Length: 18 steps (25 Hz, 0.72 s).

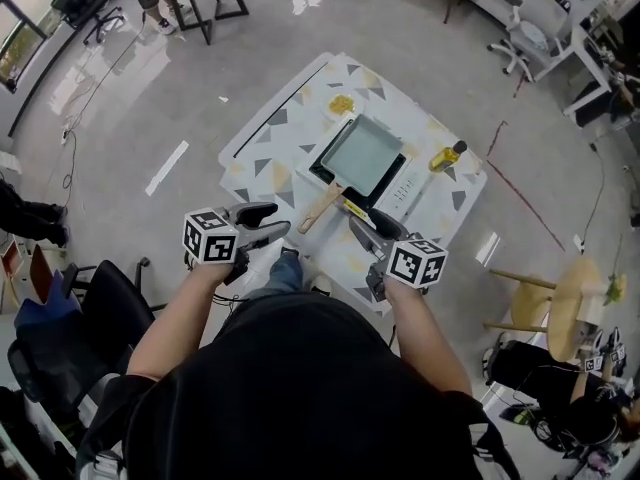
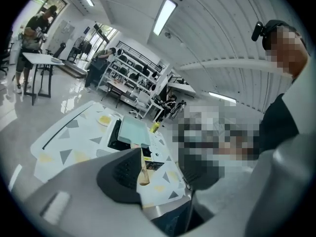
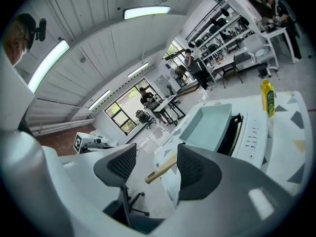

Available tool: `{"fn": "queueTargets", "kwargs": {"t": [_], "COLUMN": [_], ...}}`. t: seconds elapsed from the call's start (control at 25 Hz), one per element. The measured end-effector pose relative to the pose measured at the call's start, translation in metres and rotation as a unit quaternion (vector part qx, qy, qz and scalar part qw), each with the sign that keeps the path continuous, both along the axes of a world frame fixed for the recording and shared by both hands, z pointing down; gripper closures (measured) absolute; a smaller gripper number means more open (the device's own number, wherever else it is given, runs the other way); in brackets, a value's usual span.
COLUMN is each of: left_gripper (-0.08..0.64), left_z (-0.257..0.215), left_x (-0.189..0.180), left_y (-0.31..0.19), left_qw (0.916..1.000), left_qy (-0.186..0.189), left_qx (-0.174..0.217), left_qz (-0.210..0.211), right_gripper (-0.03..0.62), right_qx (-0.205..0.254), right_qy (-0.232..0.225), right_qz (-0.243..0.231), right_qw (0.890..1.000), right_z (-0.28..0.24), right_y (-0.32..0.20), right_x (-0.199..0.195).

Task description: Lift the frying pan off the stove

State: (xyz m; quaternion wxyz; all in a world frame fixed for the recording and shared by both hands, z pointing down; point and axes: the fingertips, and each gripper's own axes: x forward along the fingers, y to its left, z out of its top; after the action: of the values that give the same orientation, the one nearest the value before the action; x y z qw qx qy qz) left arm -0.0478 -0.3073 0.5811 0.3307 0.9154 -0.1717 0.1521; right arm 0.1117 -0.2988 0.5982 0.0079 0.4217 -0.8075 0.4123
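The rectangular pale-green frying pan (image 1: 360,155) sits flat on the black-and-white portable stove (image 1: 405,196), ahead of both pairs of fingers. The stove stands on the white, triangle-patterned surface (image 1: 265,138). The pan's wooden handle (image 1: 320,208) slants back toward the person, and its free end lies between the two grippers.

This looks like the approach step: nothing is gripped and the pan has not left the stove. The next move probably calls for one gripper to go forward until the handle lies between its fingers, close firmly, then rise while keeping the pan level.

Both forearms reach forward from the body and angle inward toward the handle. The left gripper (image 1: 262,222) hangs at the near edge of the surface with its fingers (image 2: 123,174) spread and empty. In the left gripper view the handle shows in the gap, but beyond the tips. The right gripper (image 1: 370,230) has its fingers (image 3: 195,169) spread too, holding nothing. In the right gripper view the handle's end (image 3: 160,171) shows in the gap, just past the tips, so this side seems better lined up for the grasp.
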Motion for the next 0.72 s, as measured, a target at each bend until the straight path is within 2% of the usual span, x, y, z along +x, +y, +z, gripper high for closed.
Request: {"fn": "queueTargets", "kwargs": {"t": [0.2, 0.36, 0.56, 0.72], "left_gripper": [0.321, 0.321, 0.321, 0.321], "left_z": [0.026, 0.045, 0.067, 0.088], "left_x": [0.009, 0.019, 0.037, 0.05], "left_y": [-0.023, -0.038, -0.044, -0.045], "left_qw": [0.9982, 0.9935, 0.9817, 0.9692], "left_qy": [-0.004, 0.0, 0.022, 0.019], "left_qx": [-0.038, -0.075, -0.143, -0.189], "left_qz": [0.046, 0.085, 0.124, 0.157], "right_gripper": [0.318, 0.318, 0.313, 0.306], "right_qx": [-0.045, -0.08, -0.116, -0.141], "right_qy": [-0.025, -0.04, -0.062, -0.081], "right_qz": [0.01, 0.017, 0.014, 0.029], "right_qw": [0.999, 0.996, 0.991, 0.986], "right_z": [0.026, 0.046, 0.067, 0.084], "right_y": [-0.009, -0.019, -0.035, -0.046], "right_x": [-0.01, -0.018, -0.03, -0.033]}}
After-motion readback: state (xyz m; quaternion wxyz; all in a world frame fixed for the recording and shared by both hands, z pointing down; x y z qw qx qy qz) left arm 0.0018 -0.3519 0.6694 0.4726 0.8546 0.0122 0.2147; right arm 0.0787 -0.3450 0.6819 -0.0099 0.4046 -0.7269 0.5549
